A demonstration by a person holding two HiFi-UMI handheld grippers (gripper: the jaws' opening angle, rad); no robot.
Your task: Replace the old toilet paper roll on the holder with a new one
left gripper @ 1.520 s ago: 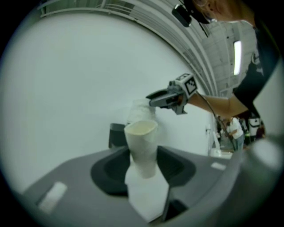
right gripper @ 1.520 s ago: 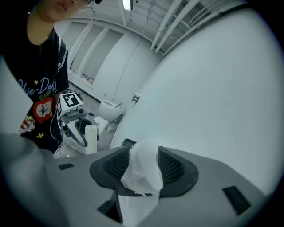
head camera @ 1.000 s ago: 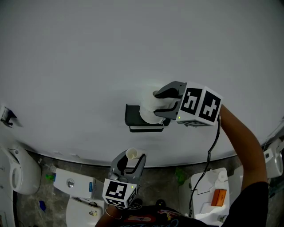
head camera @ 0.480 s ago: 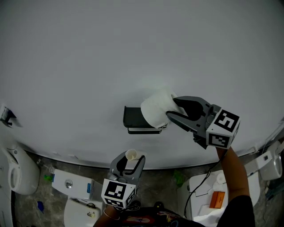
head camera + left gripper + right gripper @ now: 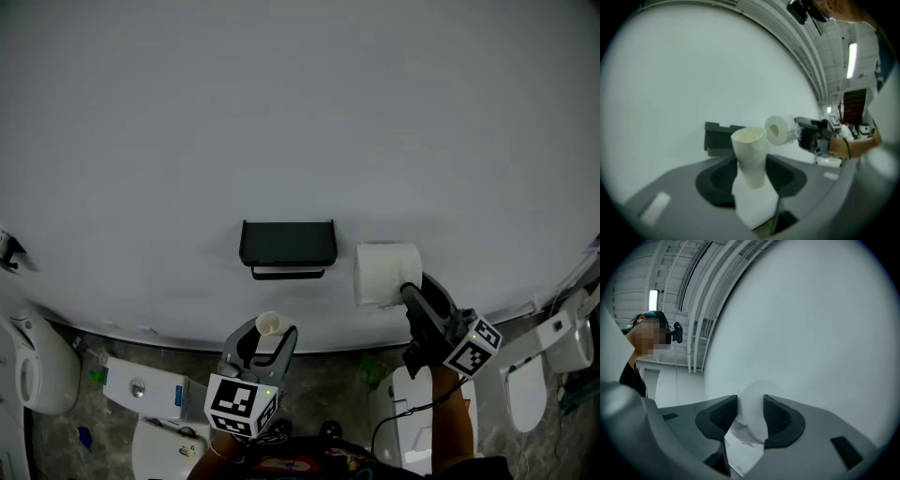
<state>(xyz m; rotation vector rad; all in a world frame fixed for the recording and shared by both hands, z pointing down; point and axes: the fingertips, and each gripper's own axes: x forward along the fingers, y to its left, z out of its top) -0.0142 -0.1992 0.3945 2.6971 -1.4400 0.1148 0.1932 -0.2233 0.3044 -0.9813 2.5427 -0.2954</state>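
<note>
The black wall holder [image 5: 287, 246] [image 5: 717, 138] stands bare, with nothing on its bar. To its right my right gripper [image 5: 410, 292] [image 5: 751, 416] is shut on a full white toilet paper roll [image 5: 386, 273] [image 5: 753, 408], held clear of the holder; the roll [image 5: 777, 130] also shows in the left gripper view. Below the holder my left gripper [image 5: 267, 339] [image 5: 750, 176] is shut on a thin cream cardboard tube [image 5: 269, 324] [image 5: 749, 152] with a flap of white paper [image 5: 754, 206] hanging from it.
A plain white wall [image 5: 300, 112] fills most of the head view. Along the floor below are white toilets and fixtures at the left [image 5: 28, 361], lower left [image 5: 141, 389] and right [image 5: 553, 342]. A person wearing a headset [image 5: 651, 333] shows in the right gripper view.
My right gripper has drawn the white roll off the holder and carried it right and down, leaving the holder bare. The left gripper has hardly moved.
</note>
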